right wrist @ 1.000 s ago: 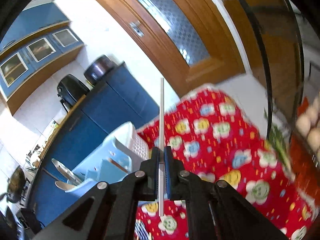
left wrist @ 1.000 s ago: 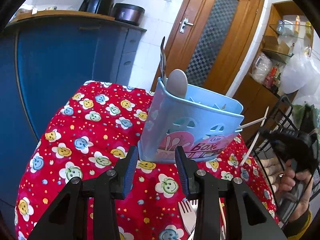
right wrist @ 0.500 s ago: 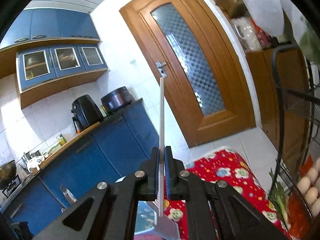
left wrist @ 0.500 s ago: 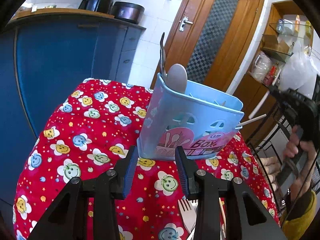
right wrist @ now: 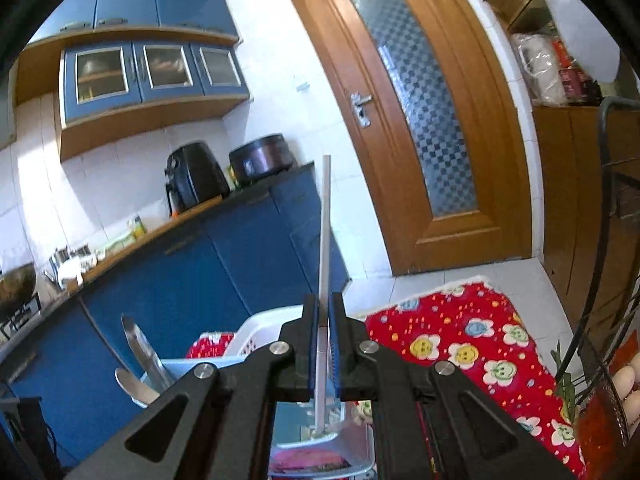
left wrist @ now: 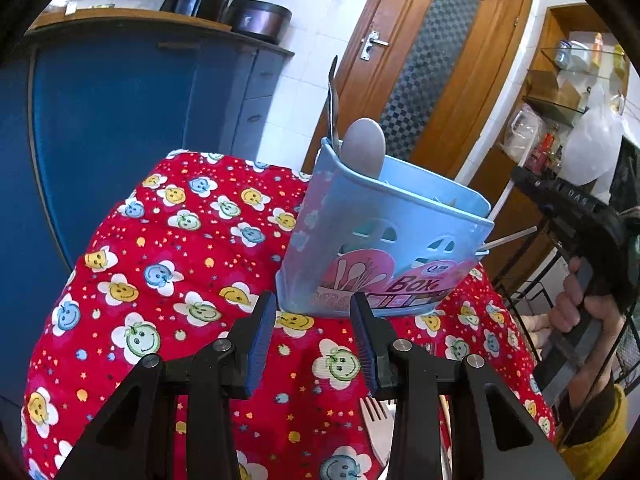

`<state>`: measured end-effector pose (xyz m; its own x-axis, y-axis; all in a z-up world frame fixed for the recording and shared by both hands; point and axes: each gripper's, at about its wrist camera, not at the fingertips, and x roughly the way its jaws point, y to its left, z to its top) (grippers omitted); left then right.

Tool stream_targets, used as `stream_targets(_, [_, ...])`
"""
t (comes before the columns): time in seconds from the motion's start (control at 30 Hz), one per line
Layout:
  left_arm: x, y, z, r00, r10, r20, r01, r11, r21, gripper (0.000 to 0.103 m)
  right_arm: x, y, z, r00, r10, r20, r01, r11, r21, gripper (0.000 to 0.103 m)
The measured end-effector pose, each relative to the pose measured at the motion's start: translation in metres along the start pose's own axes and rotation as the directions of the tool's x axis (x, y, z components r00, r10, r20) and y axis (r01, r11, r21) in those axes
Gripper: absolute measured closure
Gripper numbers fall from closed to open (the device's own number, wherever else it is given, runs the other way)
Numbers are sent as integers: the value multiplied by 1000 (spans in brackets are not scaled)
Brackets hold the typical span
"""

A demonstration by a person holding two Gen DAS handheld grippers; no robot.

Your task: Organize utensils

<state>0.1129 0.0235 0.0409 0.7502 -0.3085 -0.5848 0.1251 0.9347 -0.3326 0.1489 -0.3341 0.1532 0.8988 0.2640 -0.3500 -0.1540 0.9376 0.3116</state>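
A light blue utensil box (left wrist: 384, 240) stands on the red flowered tablecloth (left wrist: 160, 280), with a spoon (left wrist: 364, 148) and a metal handle (left wrist: 332, 100) sticking up at its left end. My left gripper (left wrist: 314, 312) is open just short of the box, with nothing between its fingers. My right gripper (right wrist: 323, 312) is shut on a thin white chopstick (right wrist: 325, 240), held upright, its lower end over the box (right wrist: 260, 324). The left wrist view shows that gripper (left wrist: 520, 178) at the right, above the box's right end. Another white stick (left wrist: 508, 238) pokes out of the box's side.
A pale fork (left wrist: 374, 420) lies on the cloth under my left gripper. Blue cabinets (left wrist: 120, 120) with an air fryer (right wrist: 192, 180) and a cooker (right wrist: 260, 156) stand behind the table. A wooden door (right wrist: 420, 120) is beyond, and a wire rack with eggs (right wrist: 624, 380) at the right.
My right gripper has risen and rolled level, and its chopstick now hangs over the box. The left gripper and the box have stayed put.
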Motion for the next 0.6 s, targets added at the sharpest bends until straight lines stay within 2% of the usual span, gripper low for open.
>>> stream_targets(0.2, [0,1,-1,1000,0,-1,0,1000,-2,64,4,7,-10,998,19,-55,-20,999,-27,95])
stream_targets(0.23, [0,1,-1,1000,0,-1,0,1000,-1,64,4,8,-10,998,25,-66,-27,999,-30,92])
stream_targets(0.33, [-1,1,-2,1000,0,-1,0,1000,1,64,1,10,-10,998,27,-63,-29,999,-34,87])
stream_targets(0.6, [-7,-3,-5,1000,0,-4,0,1000,20,64,-25,11,-5,998,28,-49,-28,1000,-13,84])
